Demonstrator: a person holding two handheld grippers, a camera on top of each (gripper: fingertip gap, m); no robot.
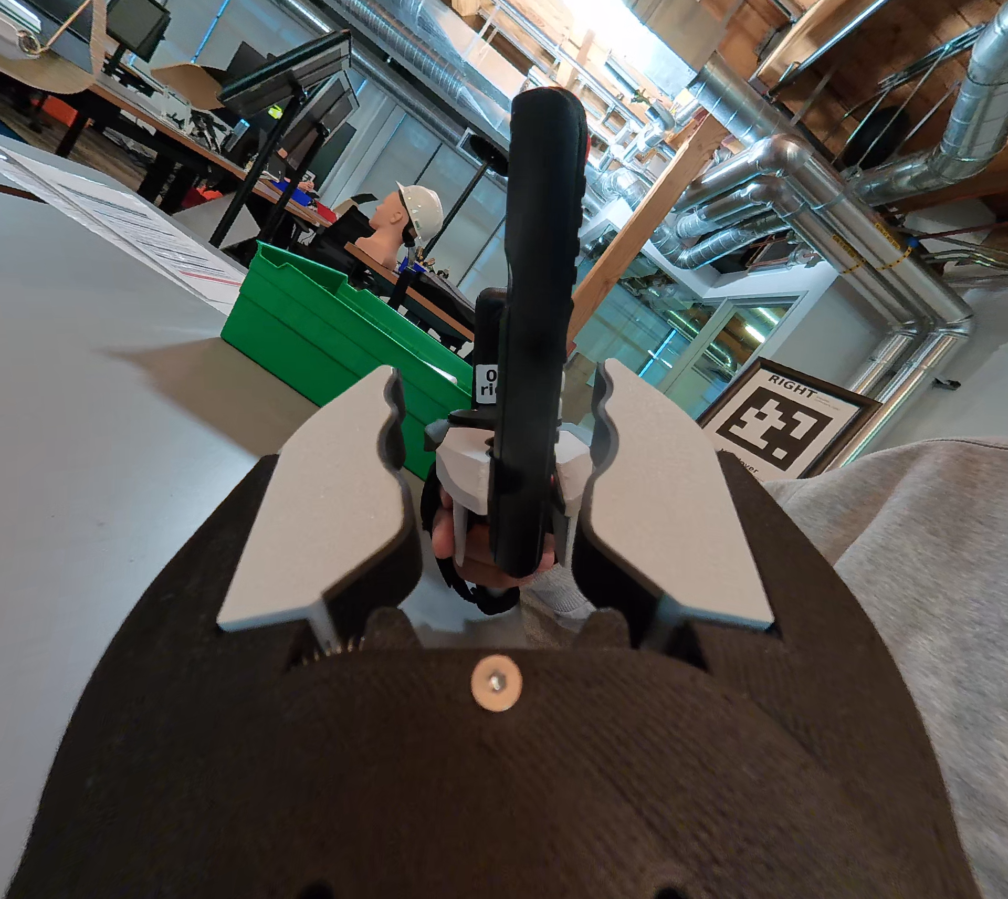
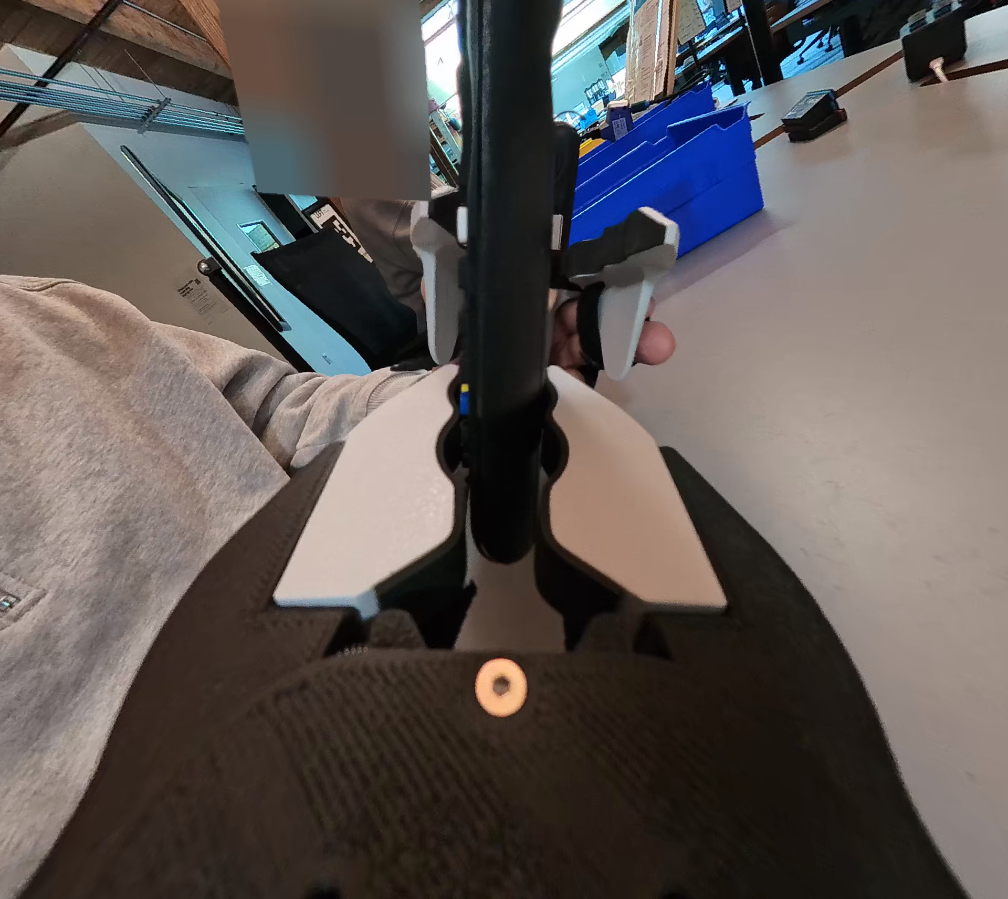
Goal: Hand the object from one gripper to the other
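Note:
A long black remote-like object [image 1: 540,272] stands upright between the two grippers. My right gripper [image 2: 502,387] is shut on its lower end, and the object [image 2: 507,109] rises out of the top of the right wrist view. The right gripper also shows in the left wrist view [image 1: 518,469], clamped on the object, with a hand behind it. My left gripper [image 1: 499,392] is open, with a finger on each side of the object and not closed on it. In the right wrist view the left gripper [image 2: 540,245] straddles the object just above my right fingertips.
A green bin [image 1: 338,327] and a printed sheet [image 1: 125,229] lie on the grey table [image 1: 109,436]. A framed marker sign [image 1: 780,420] stands at the right. A blue bin [image 2: 671,185] and small black devices [image 2: 813,114] sit on the table. Grey sleeves [image 2: 109,409] are close by.

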